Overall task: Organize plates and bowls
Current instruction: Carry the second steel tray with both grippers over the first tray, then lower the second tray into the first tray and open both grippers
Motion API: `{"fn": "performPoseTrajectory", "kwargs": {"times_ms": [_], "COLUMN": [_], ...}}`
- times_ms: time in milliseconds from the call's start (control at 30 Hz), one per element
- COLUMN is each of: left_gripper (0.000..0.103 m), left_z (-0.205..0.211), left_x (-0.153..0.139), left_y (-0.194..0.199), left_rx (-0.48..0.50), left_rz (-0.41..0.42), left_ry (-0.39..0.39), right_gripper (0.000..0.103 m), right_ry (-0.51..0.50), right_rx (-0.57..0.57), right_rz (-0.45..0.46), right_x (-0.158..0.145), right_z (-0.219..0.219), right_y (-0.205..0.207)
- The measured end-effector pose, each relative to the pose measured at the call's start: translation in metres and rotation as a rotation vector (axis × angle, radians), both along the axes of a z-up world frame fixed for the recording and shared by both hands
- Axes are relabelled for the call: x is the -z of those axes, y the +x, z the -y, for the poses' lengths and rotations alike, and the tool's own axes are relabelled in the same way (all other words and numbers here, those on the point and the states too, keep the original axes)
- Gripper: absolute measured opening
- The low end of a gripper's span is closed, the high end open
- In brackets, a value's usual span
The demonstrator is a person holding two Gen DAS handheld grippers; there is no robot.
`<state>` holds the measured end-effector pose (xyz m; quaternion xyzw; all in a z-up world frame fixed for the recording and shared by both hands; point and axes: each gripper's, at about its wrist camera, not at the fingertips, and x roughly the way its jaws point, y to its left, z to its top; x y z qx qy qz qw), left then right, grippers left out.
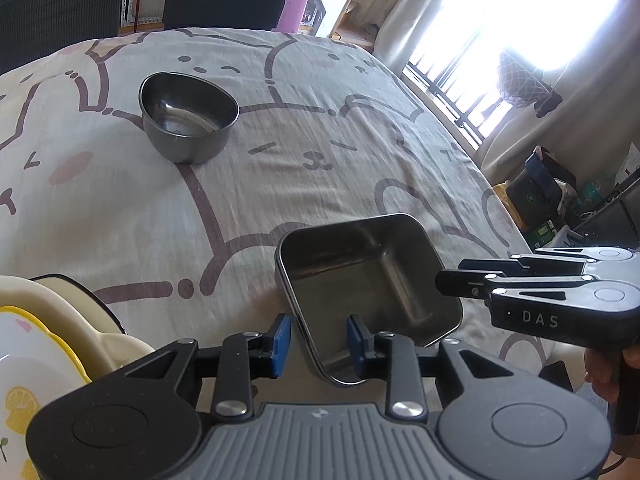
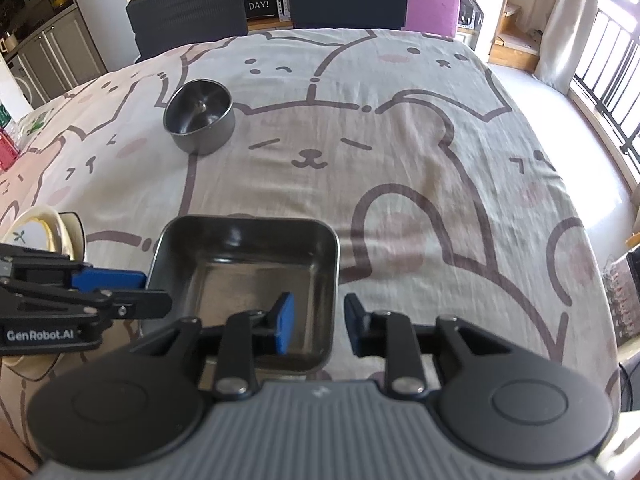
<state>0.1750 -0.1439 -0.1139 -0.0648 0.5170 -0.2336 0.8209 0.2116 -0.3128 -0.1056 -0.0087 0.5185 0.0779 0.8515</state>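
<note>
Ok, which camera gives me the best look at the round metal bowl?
The right wrist view: the round bowl sits whole and evenly lit, with its inside bottom visible. The left wrist view also shows the whole bowl, but tilted and stretched by the fisheye, against window glare.

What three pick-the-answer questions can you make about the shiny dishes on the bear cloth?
1. Where is the round metal bowl?
A. far side of the bear tablecloth
B. inside the square tin
C. on a chair

2. How many metal dishes are there?
A. one
B. two
C. four

3. What is happening to the square metal tin?
A. upside down
B. stacked on plates
C. jaws straddle its walls

Answers: 1 A, it stands alone beyond the tin. 2 B, one bowl, one tin. 3 C, left gripper and right gripper each straddle a wall.
</note>
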Motion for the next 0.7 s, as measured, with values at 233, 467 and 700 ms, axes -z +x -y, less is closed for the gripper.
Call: {"fn": "performPoseTrajectory", "kwargs": {"times_ms": [233,467,700], "left_gripper": [0.042,0.085,0.103], "left_z": [-0.001,-0.003,-0.015], "left_x": [0.0,-0.004,-0.02], "left_y": [-0.001,-0.003,0.002], "left_rx": [0.009,0.017,-0.012], "left_rz": [0.002,0.018,0.081], "left_ry": [0.0,-0.007,-0.014], "right_gripper": [0.035,0.052,0.078], "right_ry": [0.022,0.037,0.056], "right_rx": [0.008,0.023,0.058], "right_rz": [0.008,0.018,0.101], "right_x": [-0.001,-0.003,-0.014], "right_z": [0.005,0.011,0.02], "right_y": [-0.002,-0.007,-0.016]}}
